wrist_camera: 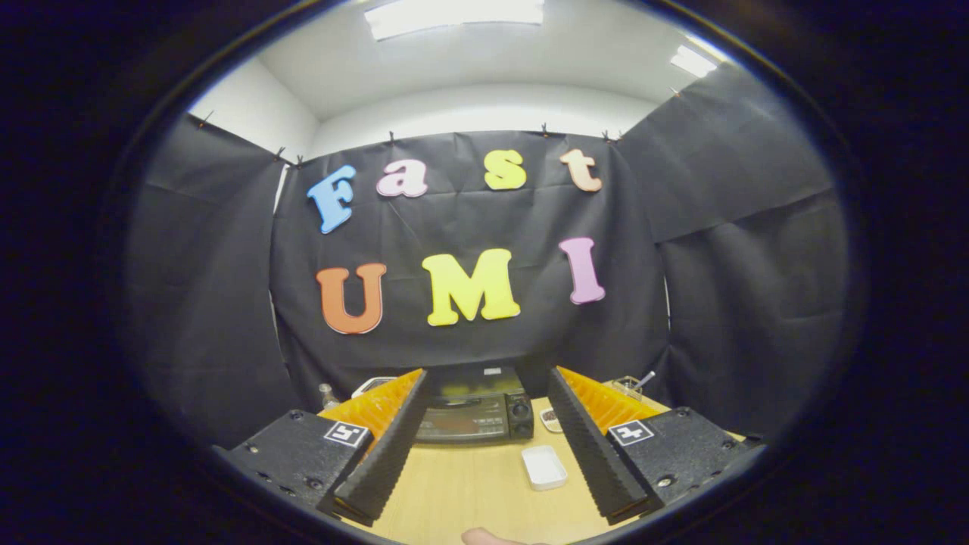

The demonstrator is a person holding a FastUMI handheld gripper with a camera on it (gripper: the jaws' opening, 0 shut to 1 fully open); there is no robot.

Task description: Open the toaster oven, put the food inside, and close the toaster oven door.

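Presently we list what lies before the tool [484, 446]. Item one, the tool itself: its two fingers stand wide apart and grip nothing, with bare wooden surface [462, 492] showing between them. Item two, the toaster oven [473, 416]: a dark box at the far side of the surface, against the booth's wall, straight ahead of the tool and framed in the gap between the fingers, well beyond their tips. Its long axis runs crosswise to the tool's line of reach, the front face turned toward us, knobs at its right end. The door appears to sit upright against the body, so we judge it shut, though it is too small to be sure, and we cannot see whether anything is inside. That would fit an oven waiting to be opened as well as one closed again on its food. Item three, a small white tray [544, 466]: it rests on the surface nearer than the oven, just inside the right finger; we cannot tell what, if anything, it holds. Item four, a small dish [551, 418] beyond the tray, beside the oven's right end, with dark contents we cannot identify. Item five, part of a hand [484, 537] close under the tool.
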